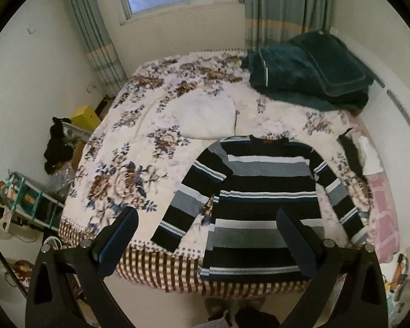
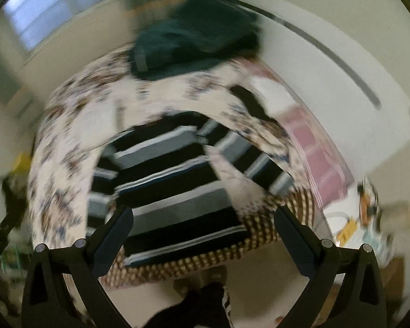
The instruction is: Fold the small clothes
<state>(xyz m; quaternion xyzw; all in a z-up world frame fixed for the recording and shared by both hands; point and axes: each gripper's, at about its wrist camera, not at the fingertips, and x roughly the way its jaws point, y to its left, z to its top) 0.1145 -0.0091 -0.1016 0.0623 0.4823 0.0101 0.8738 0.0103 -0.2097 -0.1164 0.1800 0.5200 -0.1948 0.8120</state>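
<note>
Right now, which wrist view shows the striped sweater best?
The left wrist view: the striped sweater lies flat and sharp on the floral bedspread, with collar, both sleeves and hem visible. The right wrist view shows it motion-blurred, stripes smeared, one sleeve visible and its near part hidden behind a finger.

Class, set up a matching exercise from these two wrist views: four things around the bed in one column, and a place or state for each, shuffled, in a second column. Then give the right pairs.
Things:
1. striped sweater
2. dark green blanket
3. folded white garment
4. left gripper

Places or states:
A. piled at the far corner of the bed, near the curtain
B. open, holding nothing
C. spread flat at the near edge, sleeves out to both sides
D. lying just beyond the sweater's collar

Pairs: 1-C, 2-A, 3-D, 4-B
</note>
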